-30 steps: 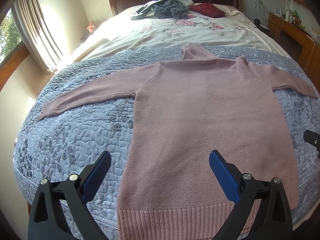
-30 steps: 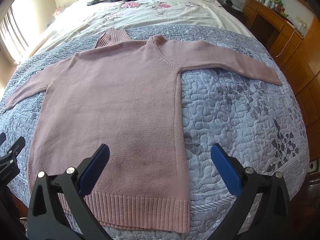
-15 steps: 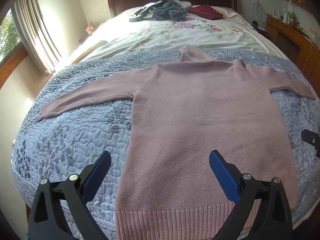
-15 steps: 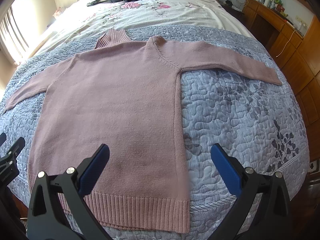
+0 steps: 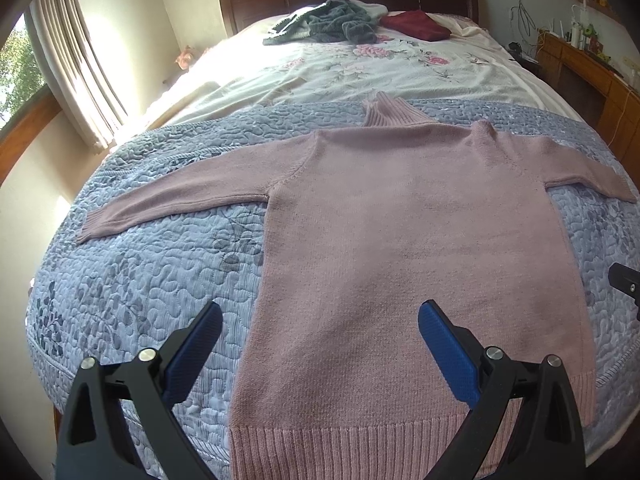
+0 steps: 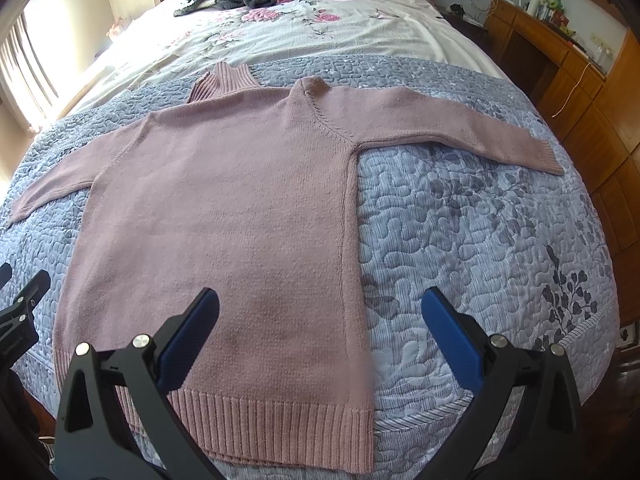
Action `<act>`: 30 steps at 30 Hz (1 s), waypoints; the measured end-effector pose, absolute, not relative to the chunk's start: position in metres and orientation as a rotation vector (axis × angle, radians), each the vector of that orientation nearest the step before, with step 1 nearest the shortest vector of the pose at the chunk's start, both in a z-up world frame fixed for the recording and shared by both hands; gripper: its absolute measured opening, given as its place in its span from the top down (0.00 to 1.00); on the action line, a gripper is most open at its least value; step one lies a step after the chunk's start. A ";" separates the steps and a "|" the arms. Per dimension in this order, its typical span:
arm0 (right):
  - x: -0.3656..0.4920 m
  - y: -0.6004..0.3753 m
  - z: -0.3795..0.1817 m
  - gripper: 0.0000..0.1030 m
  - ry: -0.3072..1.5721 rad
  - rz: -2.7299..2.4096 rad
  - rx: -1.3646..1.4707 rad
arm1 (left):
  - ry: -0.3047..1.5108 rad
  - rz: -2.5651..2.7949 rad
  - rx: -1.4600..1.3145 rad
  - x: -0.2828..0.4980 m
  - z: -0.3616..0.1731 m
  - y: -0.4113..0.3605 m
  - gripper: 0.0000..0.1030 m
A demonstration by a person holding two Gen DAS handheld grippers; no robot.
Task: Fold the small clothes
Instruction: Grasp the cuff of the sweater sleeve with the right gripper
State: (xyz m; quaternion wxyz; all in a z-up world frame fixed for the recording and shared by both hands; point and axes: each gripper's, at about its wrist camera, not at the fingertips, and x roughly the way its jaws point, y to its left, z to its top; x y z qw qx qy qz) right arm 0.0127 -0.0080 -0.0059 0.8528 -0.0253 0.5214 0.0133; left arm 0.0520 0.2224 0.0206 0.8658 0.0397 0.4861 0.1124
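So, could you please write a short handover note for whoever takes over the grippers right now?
Left gripper: open, holding nothing, hovering over the sweater's lower left edge.
Right gripper: open, holding nothing, hovering over the lower right edge.
The pink sweater lies flat on the blue quilt, both sleeves spread out sideways, collar pointing to the headboard, ribbed hem nearest you.
A grey garment and a dark red one lie at the far end of the bed.
Done: sweater is laid out. Left: every fold, probably sleeves first; no fold has been made yet.
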 end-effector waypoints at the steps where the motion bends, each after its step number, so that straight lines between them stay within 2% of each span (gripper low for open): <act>1: 0.015 -0.011 -0.005 0.03 1.088 0.029 -0.059 | 1.018 0.228 0.080 0.055 0.019 0.221 0.04; 5: 0.039 -0.044 -0.003 0.03 1.072 0.030 -0.040 | 0.980 0.114 -0.032 0.075 0.017 0.213 0.04; 10: 0.106 -0.145 -0.007 0.03 1.078 -0.079 0.048 | 0.950 -0.034 -0.190 0.124 0.011 0.193 0.04; 16: 0.194 -0.302 -0.039 0.03 1.146 -0.270 0.222 | 0.955 -0.013 -0.154 0.199 -0.003 0.150 0.04; 20: 0.232 -0.372 -0.072 0.03 1.214 -0.354 0.287 | 0.964 -0.016 -0.146 0.236 -0.015 0.130 0.04; 30: 0.263 -0.447 -0.125 0.06 1.236 -0.408 0.475 | 0.983 -0.013 -0.049 0.270 -0.043 0.105 0.04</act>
